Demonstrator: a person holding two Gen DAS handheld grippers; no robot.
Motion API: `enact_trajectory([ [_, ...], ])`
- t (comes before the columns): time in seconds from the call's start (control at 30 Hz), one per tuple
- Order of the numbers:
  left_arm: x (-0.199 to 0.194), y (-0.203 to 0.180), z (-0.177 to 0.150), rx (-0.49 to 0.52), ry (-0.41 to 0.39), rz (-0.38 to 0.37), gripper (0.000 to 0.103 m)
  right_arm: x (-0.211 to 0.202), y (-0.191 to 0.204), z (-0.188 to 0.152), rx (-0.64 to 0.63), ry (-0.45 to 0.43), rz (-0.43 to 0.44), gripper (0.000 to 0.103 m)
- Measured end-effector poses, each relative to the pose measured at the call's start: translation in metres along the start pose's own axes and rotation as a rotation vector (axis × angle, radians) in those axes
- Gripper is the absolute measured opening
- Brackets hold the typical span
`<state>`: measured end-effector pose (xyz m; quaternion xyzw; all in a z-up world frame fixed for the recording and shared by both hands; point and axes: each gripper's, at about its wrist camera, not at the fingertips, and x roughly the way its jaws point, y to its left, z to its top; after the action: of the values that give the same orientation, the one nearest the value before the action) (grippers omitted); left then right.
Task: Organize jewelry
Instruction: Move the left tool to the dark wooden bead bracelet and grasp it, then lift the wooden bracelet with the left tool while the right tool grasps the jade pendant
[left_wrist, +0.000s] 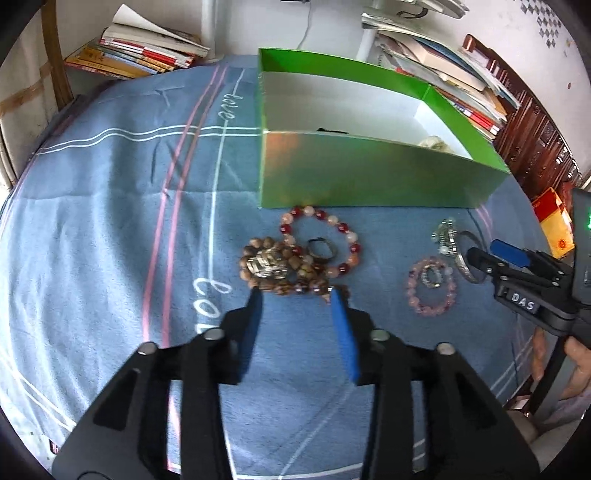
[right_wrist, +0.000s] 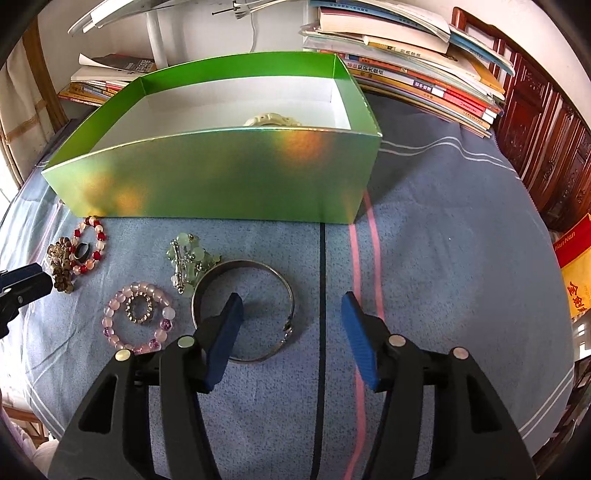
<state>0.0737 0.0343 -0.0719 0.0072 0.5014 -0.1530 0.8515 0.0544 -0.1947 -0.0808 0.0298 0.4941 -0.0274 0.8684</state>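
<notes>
- Inside the shiny green cardboard box (right_wrist: 221, 177), a pale carved piece (right_wrist: 271, 120) shows only its top edge; the front wall hides the rest.
- The brown wooden bead string (left_wrist: 280, 273) lies bunched on the blue striped cloth (left_wrist: 110, 221) with a silver woven-metal piece (left_wrist: 267, 267) on it; blur makes the heap hard to sort out.
- The left tool (left_wrist: 297, 299) has its blue pads apart, tips at the brown beads, clamped on nothing.
- The right tool (right_wrist: 291, 306) is spread wide; its left finger (right_wrist: 225, 332) covers part of the plain silver metal bangle (right_wrist: 258, 266).
- Just beside the bangle: a cluster of pale green glassy beads (right_wrist: 192, 254) and a round pink translucent bead bracelet (right_wrist: 122, 332) circling a small studded ring (right_wrist: 139, 309).
- The red-and-peach bead bracelet (left_wrist: 343, 229) lies close before the box, around a dark ring (left_wrist: 322, 250).
- Stacked books (right_wrist: 424, 74) behind are cut off.
</notes>
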Motion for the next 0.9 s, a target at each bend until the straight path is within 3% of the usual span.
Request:
enact_trajectory([
  [0.1,0.003,-0.004,0.003,-0.006,0.007,-0.025,0.063,0.0,-0.001,-0.001,0.008,-0.001,-0.001,0.061],
  [0.23,0.016,-0.01,0.004,-0.011,0.038,-0.014,0.062,0.0,-0.002,-0.002,0.009,-0.003,0.001,0.061],
  [0.27,0.02,-0.01,0.004,-0.016,0.051,-0.004,0.059,0.0,-0.002,-0.003,0.009,-0.004,0.002,0.061],
  [0.3,0.021,-0.009,0.004,-0.019,0.045,0.01,0.05,0.0,-0.002,-0.003,0.009,-0.004,0.003,0.061],
  [0.33,0.021,-0.008,0.005,-0.02,0.04,0.016,0.031,0.0,-0.002,-0.003,0.008,-0.006,0.004,0.061],
  [0.37,0.021,-0.006,0.005,-0.028,0.05,0.005,0.02,0.0,-0.003,-0.003,0.008,-0.006,0.005,0.061],
  [0.4,0.021,-0.002,0.006,-0.036,0.051,-0.005,0.015,0.0,-0.003,-0.004,0.008,-0.007,0.005,0.061],
  [0.67,-0.012,0.012,0.014,-0.044,-0.06,0.037,0.012,0.0,-0.003,-0.003,0.009,-0.009,0.005,0.062],
  [0.9,-0.055,0.01,0.033,-0.025,-0.183,0.004,0.012,0.0,-0.002,-0.003,0.011,-0.009,0.003,0.062],
])
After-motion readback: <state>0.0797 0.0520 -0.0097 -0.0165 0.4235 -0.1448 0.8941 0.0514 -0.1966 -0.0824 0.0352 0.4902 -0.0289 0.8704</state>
